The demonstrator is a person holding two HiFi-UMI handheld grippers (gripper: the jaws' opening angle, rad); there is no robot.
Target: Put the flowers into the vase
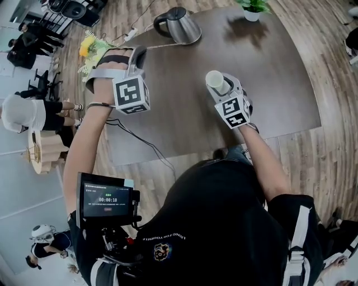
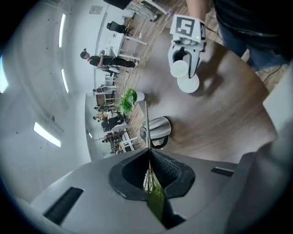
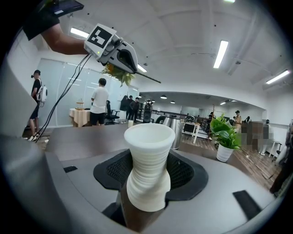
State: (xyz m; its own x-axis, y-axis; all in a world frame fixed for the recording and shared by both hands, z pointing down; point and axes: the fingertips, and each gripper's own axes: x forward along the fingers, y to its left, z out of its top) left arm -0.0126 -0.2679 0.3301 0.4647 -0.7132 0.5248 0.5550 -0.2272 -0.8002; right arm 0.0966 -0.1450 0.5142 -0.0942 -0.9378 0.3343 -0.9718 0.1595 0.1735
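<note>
My left gripper is shut on a thin flower stem and held up over the left end of the table. The yellow and green flowers hang behind its jaws, and a green leaf lies between the pads. My right gripper is shut on a white ribbed vase, gripped at its lower part and standing upright with its mouth open upward. In the right gripper view the left gripper hangs high on the left, flowers under it and the bare stem pointing right. The left gripper view shows the vase well apart from the stem.
A dark wooden table lies under both grippers. A steel kettle stands at its far edge and a small potted plant at the far right. Several people and office furniture are off to the left.
</note>
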